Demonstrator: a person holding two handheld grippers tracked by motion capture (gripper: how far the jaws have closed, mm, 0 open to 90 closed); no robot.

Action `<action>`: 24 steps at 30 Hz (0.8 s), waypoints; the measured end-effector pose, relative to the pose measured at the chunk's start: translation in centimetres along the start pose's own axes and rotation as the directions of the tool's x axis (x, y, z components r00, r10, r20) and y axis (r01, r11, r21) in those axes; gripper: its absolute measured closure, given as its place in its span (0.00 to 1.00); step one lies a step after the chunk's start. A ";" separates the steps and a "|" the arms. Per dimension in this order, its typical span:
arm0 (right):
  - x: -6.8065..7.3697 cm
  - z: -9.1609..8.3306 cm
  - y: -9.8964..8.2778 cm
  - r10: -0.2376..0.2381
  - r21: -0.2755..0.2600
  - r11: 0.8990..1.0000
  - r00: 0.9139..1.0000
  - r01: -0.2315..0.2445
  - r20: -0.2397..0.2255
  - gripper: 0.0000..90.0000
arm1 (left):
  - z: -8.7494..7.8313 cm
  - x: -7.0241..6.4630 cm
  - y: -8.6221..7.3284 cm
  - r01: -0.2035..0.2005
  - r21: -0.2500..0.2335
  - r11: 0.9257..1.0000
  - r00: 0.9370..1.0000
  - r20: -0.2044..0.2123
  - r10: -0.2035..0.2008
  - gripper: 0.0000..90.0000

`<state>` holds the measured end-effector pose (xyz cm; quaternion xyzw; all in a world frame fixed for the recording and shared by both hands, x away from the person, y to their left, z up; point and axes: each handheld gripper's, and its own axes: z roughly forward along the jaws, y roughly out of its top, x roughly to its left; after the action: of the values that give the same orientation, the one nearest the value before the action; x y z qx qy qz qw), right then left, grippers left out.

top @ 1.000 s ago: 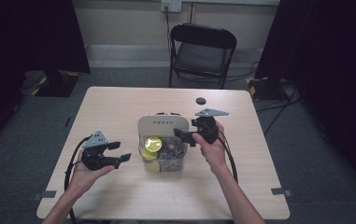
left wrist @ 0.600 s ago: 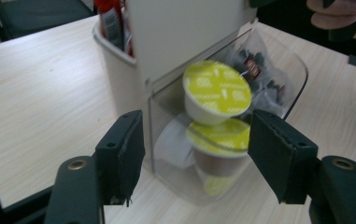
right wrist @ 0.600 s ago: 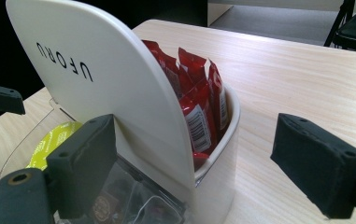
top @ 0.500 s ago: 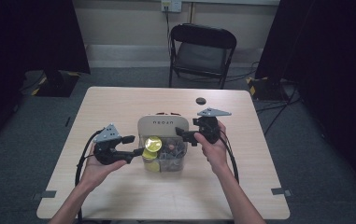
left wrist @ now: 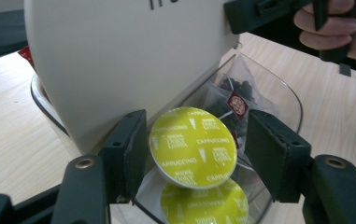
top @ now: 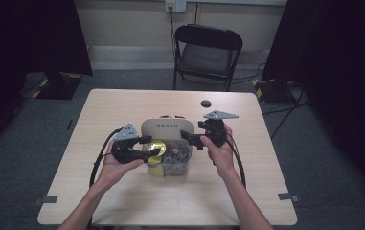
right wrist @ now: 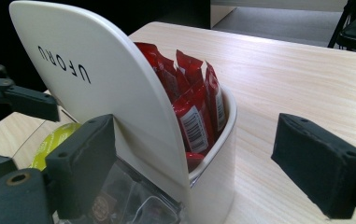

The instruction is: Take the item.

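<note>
A white organiser (top: 165, 127) with a tall rounded panel (right wrist: 101, 84) stands mid-table, a clear bin (left wrist: 288, 93) at its front. A yellow cappuccino capsule (left wrist: 193, 144) stands tilted at the bin's left end, above a second yellow capsule (left wrist: 199, 203). My left gripper (top: 152, 146) has just been closing and is shut on the upper capsule. My right gripper (right wrist: 194, 168) is open at the organiser's right end. One jaw sits in front of the panel; the other stands apart from the back pocket of red sachets (right wrist: 194, 102).
Tea bags (left wrist: 234, 102) lie in the clear bin. A small black disc (top: 205, 103) lies on the table (top: 122, 105) behind the organiser. A black folding chair (top: 208, 50) stands beyond the far edge. Cables trail from both grippers toward the person.
The left hand moved right, up to the organiser's left end, and its jaws narrowed around the yellow capsule. The right hand stayed where it was.
</note>
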<state>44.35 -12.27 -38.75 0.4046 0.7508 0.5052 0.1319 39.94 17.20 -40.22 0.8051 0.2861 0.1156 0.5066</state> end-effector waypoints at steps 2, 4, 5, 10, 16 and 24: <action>0.0 0.0 0.0 -0.004 -0.004 1.000 1.000 0.004 0.002 0.15 | 0.2 0.0 -0.1 -0.002 0.013 1.000 1.000 -0.001 0.002 0.43; 0.0 0.0 0.0 -0.003 -0.006 1.000 1.000 0.003 0.002 0.15 | 0.3 0.0 -0.1 -0.009 0.021 1.000 1.000 0.004 0.009 0.42; 0.0 0.0 0.0 -0.002 -0.006 1.000 1.000 0.002 0.002 0.15 | 0.3 0.0 -0.1 -0.009 0.021 1.000 1.000 0.004 0.009 0.41; 0.0 0.0 0.0 0.000 -0.007 1.000 1.000 0.000 0.001 0.15 | 0.6 -0.1 -0.4 -0.017 0.036 0.999 1.000 0.007 0.016 0.41; 0.1 0.1 -0.2 -0.001 -0.004 1.000 1.000 0.001 0.005 0.15 | 1.1 0.0 -0.8 -0.015 0.045 0.999 1.000 0.013 0.014 0.39; 0.0 0.1 -0.2 0.001 0.000 1.000 1.000 -0.001 0.000 0.15 | 1.4 -0.3 -1.0 -0.001 0.036 0.999 1.000 0.015 0.001 0.37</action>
<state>44.30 -12.20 -38.96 0.4050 0.7505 0.5053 0.1320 40.05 16.32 -41.67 0.8150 0.2840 0.1048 0.4941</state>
